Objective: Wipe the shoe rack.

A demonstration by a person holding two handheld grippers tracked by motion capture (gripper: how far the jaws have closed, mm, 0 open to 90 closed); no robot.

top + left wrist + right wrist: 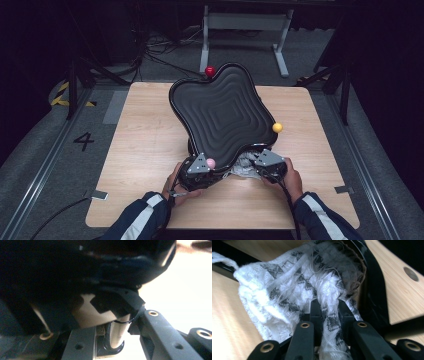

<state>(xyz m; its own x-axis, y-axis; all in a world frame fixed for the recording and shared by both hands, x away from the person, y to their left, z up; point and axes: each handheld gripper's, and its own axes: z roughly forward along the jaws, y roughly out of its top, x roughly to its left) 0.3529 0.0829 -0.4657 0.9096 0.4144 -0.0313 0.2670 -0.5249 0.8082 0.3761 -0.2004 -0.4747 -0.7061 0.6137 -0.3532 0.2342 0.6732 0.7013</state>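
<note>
A black wavy-ribbed board point(220, 115) stands tilted on the wooden table point(145, 145), its far end raised. Small balls sit at its corners: red point(210, 70), yellow point(277, 127) and pink point(211, 163). My left gripper point(200, 167) is at the near left corner by the pink ball. In the left gripper view its jaws point(112, 332) are shut on the board's glossy rim, below the dark underside point(75, 265). My right gripper point(260, 162) is at the near right corner, shut on a white cloth with grey checks point(287, 285) that bunches beside the board's black edge point(372, 290).
Bare tabletop lies left and right of the board. A white metal stand point(245, 30) and loose cables point(160, 50) are on the floor behind the table. A painted 4 point(83, 141) marks the floor at the left.
</note>
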